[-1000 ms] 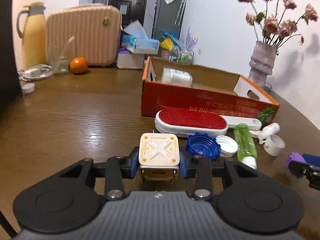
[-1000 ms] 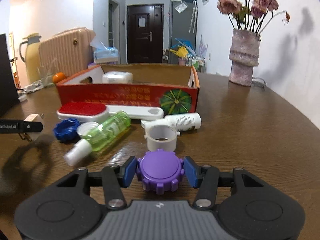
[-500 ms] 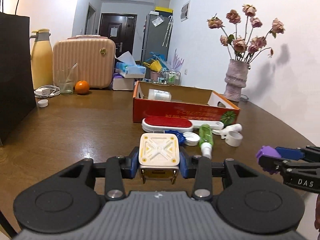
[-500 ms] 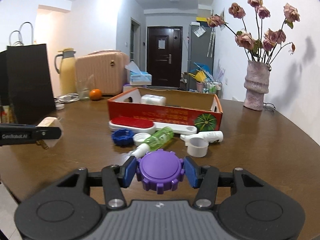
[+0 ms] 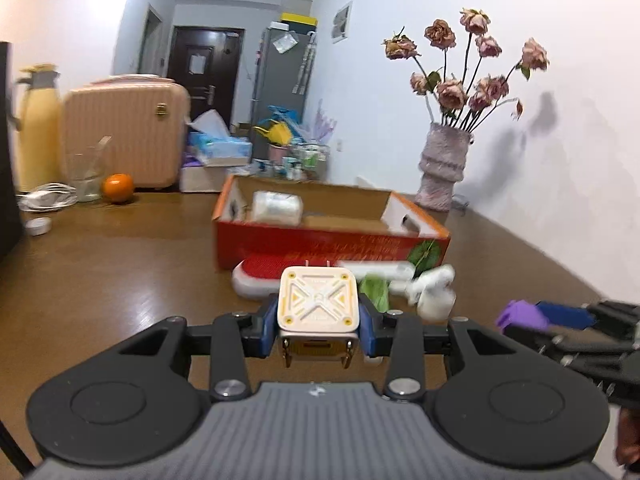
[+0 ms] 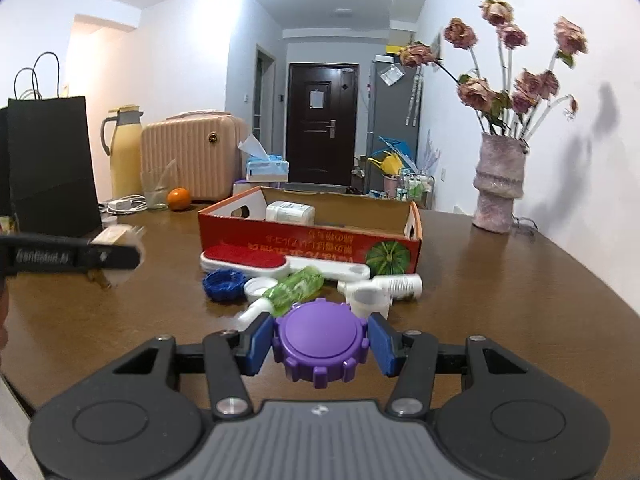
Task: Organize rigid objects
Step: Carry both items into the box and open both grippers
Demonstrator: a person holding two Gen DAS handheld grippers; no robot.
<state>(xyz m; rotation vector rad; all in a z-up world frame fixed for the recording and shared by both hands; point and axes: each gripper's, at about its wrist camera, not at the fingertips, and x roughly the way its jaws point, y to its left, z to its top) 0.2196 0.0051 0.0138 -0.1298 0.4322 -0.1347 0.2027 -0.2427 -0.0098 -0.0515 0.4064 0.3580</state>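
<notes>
The left gripper (image 5: 318, 322) was closed on a cream square charger (image 5: 317, 301), its blue pads pressing the block's two sides and the metal prongs hanging below. The right gripper (image 6: 320, 340) was closed at a middling width on a purple ridged cap (image 6: 320, 342), one pad against each side of the rim. Both were held clear above the wooden table (image 6: 500, 300).

Just beyond the right fingers lay a green spray bottle (image 6: 294, 290), a white cup (image 6: 370, 300) and a white tube (image 6: 400, 284), with a blue cap (image 6: 223, 285) and a white cap (image 6: 260, 286) ahead to the left. Past these rested a red-faced lint brush (image 6: 244, 260), against the front of a red cardboard box (image 6: 312, 240). A white container (image 6: 290, 213) sat inside the box. Far right of the fingers stood a vase (image 6: 498, 184) of dried roses.
</notes>
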